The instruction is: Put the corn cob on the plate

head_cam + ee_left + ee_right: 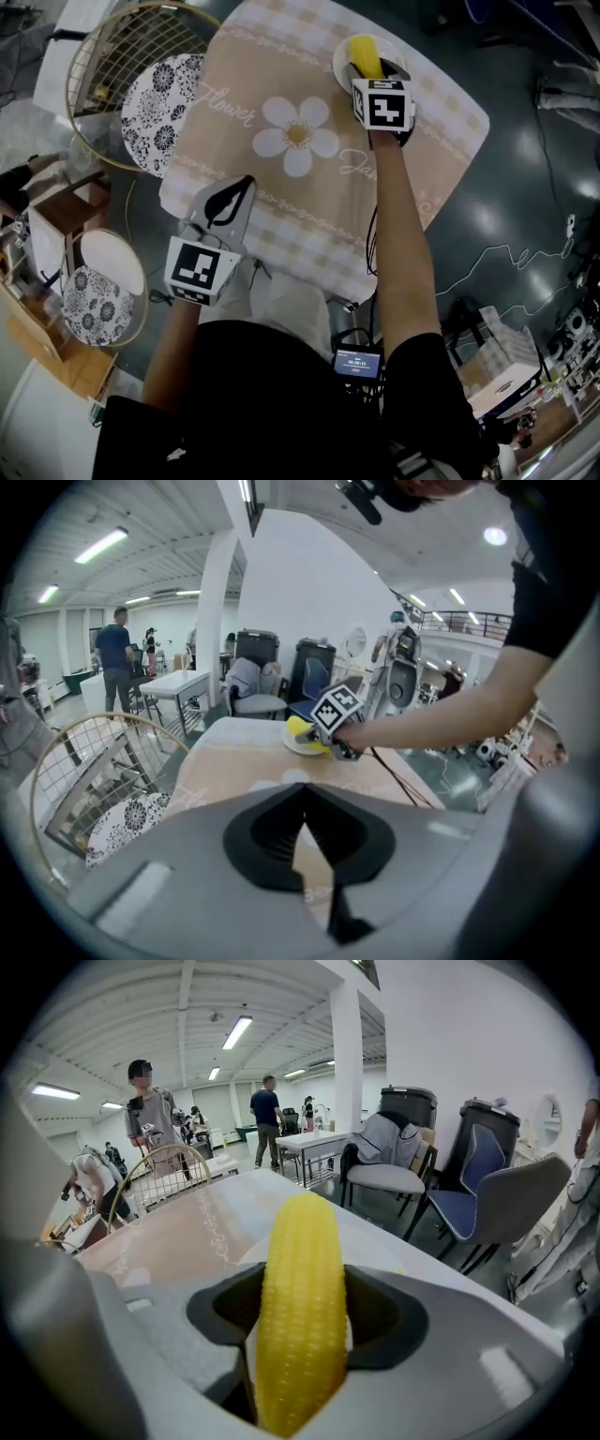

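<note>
A yellow corn cob (300, 1316) stands lengthwise between the jaws of my right gripper (298, 1335), which is shut on it. In the head view the cob (364, 54) lies over a small white plate (341, 58) at the far edge of the table, with the right gripper (375, 73) just behind it. The left gripper view shows cob (298, 727) and plate (298, 747) from afar. My left gripper (228, 201) hovers at the table's near edge, jaws together with nothing between them (302, 841).
The table carries a beige cloth with a white daisy (298, 134). A round wire basket (127, 56) and a black-and-white patterned plate (159, 108) sit at the left. Chairs (389, 1171) and people stand beyond the table.
</note>
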### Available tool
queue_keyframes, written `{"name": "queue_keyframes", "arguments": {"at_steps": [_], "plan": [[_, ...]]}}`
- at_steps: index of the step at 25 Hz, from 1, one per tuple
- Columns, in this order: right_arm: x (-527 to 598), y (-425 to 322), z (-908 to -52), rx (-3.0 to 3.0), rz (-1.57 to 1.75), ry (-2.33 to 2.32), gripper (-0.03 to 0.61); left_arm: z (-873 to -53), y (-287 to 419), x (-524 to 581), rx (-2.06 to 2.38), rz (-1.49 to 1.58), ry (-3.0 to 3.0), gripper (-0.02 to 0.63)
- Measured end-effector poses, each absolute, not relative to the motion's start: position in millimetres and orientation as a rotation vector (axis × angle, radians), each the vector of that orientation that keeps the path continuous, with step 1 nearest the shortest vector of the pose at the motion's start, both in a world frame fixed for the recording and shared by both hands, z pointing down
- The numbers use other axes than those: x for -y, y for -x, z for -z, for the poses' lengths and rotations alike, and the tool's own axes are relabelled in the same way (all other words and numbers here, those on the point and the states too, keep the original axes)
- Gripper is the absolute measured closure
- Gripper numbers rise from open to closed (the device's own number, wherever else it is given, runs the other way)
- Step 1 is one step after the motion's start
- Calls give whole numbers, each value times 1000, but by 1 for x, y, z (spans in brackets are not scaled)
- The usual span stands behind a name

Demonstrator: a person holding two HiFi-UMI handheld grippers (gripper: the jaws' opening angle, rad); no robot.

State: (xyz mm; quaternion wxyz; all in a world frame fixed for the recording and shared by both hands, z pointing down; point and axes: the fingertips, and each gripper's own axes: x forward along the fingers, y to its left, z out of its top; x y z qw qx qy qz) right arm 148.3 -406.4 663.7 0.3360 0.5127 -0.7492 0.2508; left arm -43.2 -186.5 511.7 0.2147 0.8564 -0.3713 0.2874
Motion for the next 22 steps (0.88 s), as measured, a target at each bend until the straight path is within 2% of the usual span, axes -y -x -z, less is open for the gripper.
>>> {"name": "queue_keyframes", "arguments": {"at_steps": [22], "plan": [[407,-142,-656,1947,-576,-1339,324,-506,54,194,1050,-778,-2381,609]]}}
